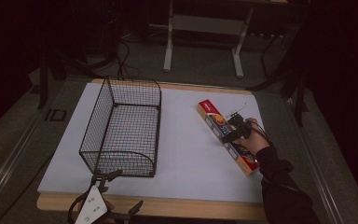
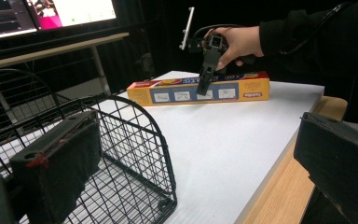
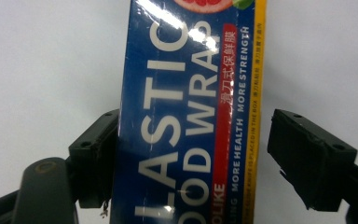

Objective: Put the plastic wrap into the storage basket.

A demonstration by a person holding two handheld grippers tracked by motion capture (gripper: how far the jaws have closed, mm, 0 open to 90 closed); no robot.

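A: Starting at the left, what's there?

B: The left gripper [image 1: 121, 192] sits at the table's near edge, jaws spread wide and empty, just by the near end of the wire basket [image 1: 123, 128], which stands on the white board [image 1: 186, 154].

A: And further right?

B: A long plastic wrap box [image 1: 226, 135] lies flat on the board, well apart from the basket. Its blue top reads "PLASTIC FOOD WRAP" and "MORE HEALTH MORE STRENGTH", with a red strip of Chinese characters and a yellow edge; the side is orange.

A: The right gripper [image 3: 191, 161]?

B: Straddling the box, jaws open; one touches its left side, the other stands clear.
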